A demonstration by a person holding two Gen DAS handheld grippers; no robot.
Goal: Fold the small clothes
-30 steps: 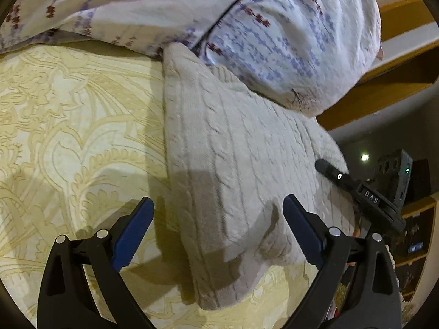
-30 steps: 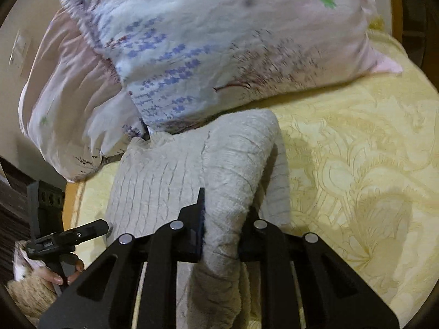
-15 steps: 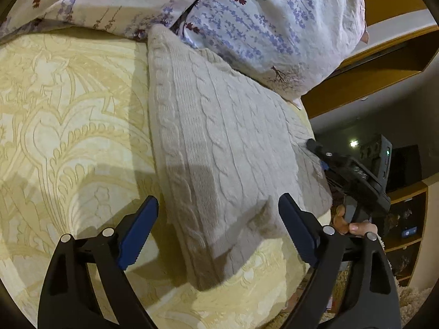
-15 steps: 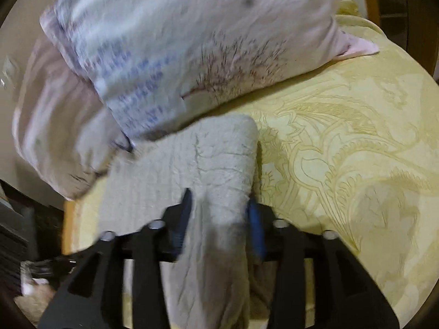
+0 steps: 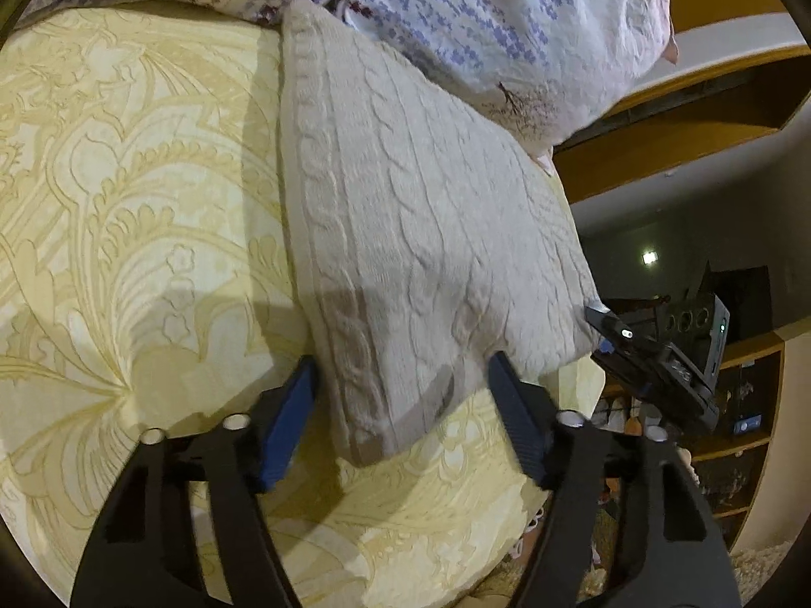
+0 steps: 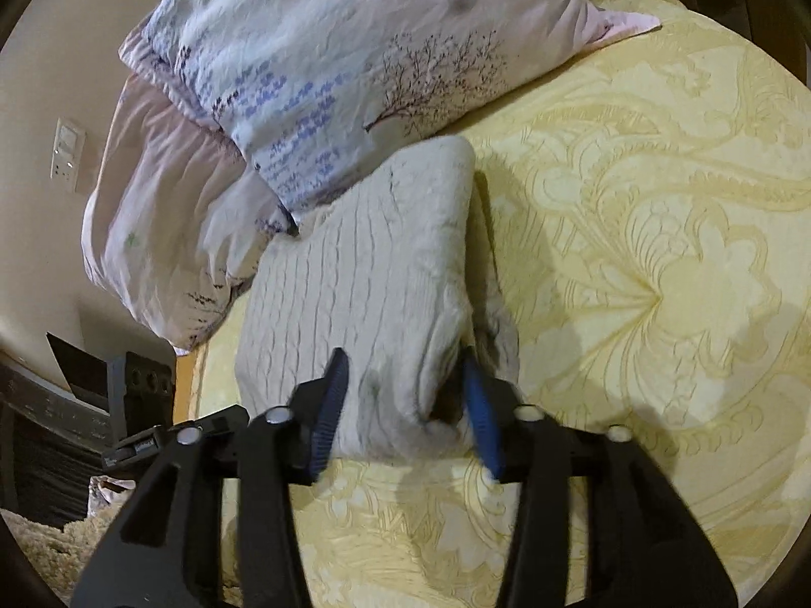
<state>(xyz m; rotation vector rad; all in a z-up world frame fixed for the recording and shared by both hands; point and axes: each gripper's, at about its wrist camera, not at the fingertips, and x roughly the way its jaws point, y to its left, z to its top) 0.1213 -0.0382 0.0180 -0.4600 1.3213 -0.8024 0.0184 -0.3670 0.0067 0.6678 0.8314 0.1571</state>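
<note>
A cream cable-knit sweater (image 5: 415, 233) lies folded on the yellow patterned bedspread (image 5: 126, 213), its far end against the pillows. My left gripper (image 5: 400, 385) is open, its blue pads on either side of the sweater's near corner. In the right wrist view the sweater (image 6: 370, 273) lies folded with a thick rolled edge on its right. My right gripper (image 6: 405, 390) is open, its jaws apart around that near rolled edge, not pinching it. The right gripper also shows in the left wrist view (image 5: 654, 354), at the sweater's right corner.
Floral pillows (image 5: 507, 25) (image 6: 329, 76) lie at the head of the bed behind the sweater. The bed's edge and a wooden frame (image 5: 684, 116) are to the right in the left wrist view, with dark shelves (image 5: 735, 405) beyond. The bedspread (image 6: 659, 253) stretches to the right.
My right gripper was shut on the sweater's rolled edge; it has opened and let the fabric down. My left gripper has narrowed and moved closer around the sweater's near corner.
</note>
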